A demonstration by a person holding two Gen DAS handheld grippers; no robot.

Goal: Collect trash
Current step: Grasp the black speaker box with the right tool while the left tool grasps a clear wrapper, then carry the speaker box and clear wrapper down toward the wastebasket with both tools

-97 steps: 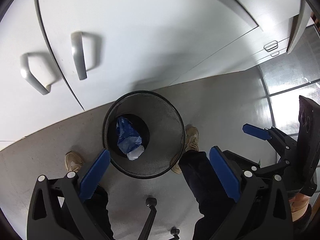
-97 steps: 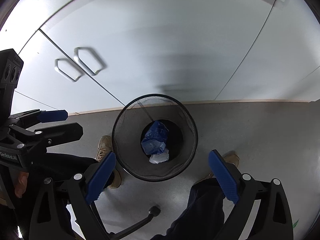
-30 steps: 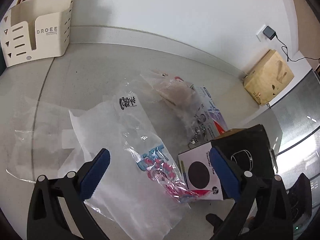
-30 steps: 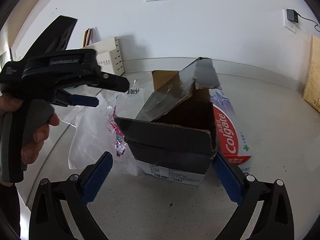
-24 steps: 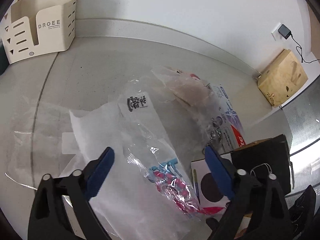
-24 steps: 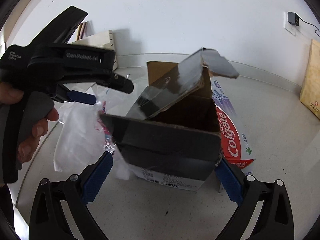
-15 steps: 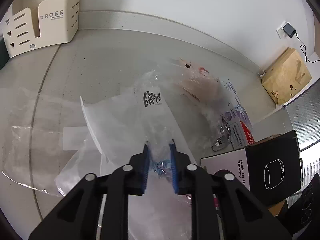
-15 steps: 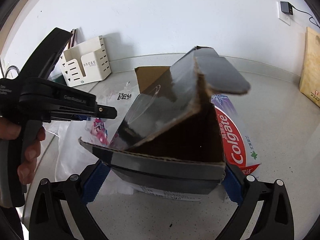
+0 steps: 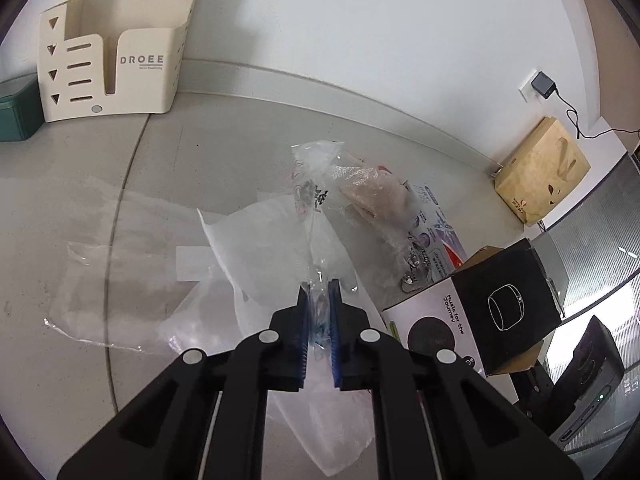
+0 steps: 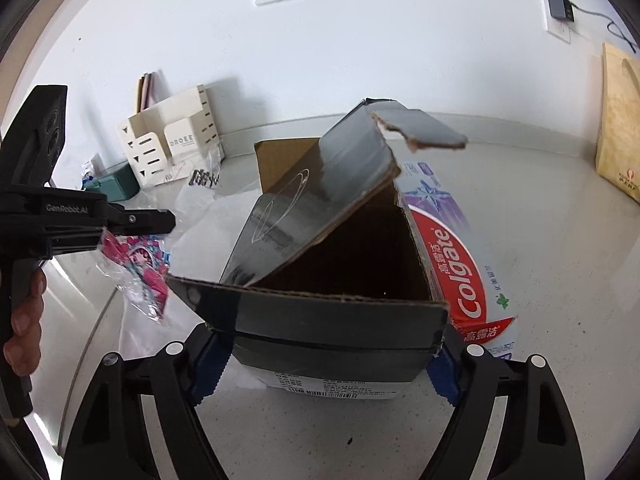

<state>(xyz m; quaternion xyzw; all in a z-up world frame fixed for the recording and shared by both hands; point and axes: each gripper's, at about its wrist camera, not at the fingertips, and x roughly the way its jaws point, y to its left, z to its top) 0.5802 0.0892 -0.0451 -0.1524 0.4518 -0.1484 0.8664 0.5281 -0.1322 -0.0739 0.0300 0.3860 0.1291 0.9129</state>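
My left gripper [image 9: 319, 300] is shut on a clear plastic wrapper [image 9: 316, 216] with black print and a pink patterned end, lifted off the grey counter; it also shows in the right wrist view [image 10: 136, 264] hanging from the left gripper [image 10: 170, 220]. My right gripper [image 10: 320, 364] is closed around the near wall of an open black cardboard box [image 10: 340, 272], its blue pads [image 10: 206, 364] pressed on both sides. The same box [image 9: 480, 312] shows at the right of the left wrist view.
More clear bags [image 9: 256, 248], a crumpled wrapper [image 9: 376, 196] and a Colgate toothpaste pack [image 10: 460, 264] lie on the counter [image 9: 200, 152]. A cream DROEE organizer [image 9: 108, 68] and a green box [image 9: 16, 116] stand by the wall. A brown paper bag [image 9: 540, 172] is far right.
Both grippers came from the mesh bin to the counter. My left gripper shut on the printed wrapper and raised it. My right gripper closed onto the black box.
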